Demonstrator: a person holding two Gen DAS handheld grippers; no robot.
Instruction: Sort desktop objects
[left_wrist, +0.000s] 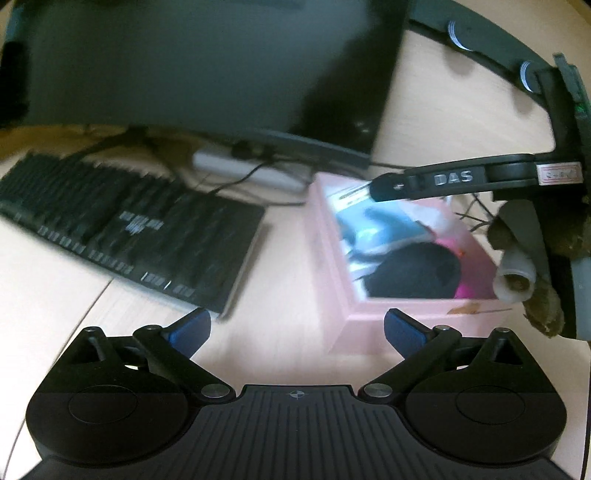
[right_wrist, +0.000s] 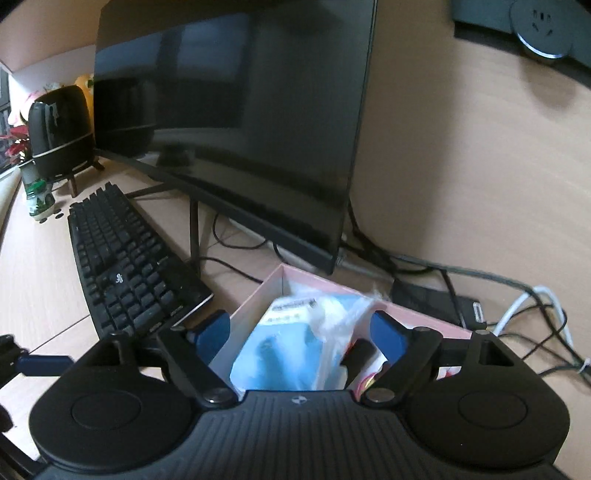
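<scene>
A pink box (left_wrist: 373, 314) stands on the desk right of the black keyboard (left_wrist: 122, 225). It holds a blue-and-white plastic packet (left_wrist: 373, 225) and a dark round object (left_wrist: 413, 273). My left gripper (left_wrist: 297, 330) is open and empty, just in front of the box's near corner. My right gripper (right_wrist: 300, 332) is open directly above the box (right_wrist: 255, 299), its blue fingertips either side of the blue packet (right_wrist: 291, 347), which lies in the box. The other gripper's black arm (left_wrist: 454, 179) reaches over the box from the right.
A dark monitor (right_wrist: 236, 122) stands behind the keyboard (right_wrist: 125, 258). Cables (right_wrist: 532, 317) and a white power strip (left_wrist: 243, 168) lie behind the box. A black speaker (right_wrist: 61, 129) and a small green bottle (right_wrist: 37, 195) stand at far left. A wall socket (right_wrist: 543, 26) is upper right.
</scene>
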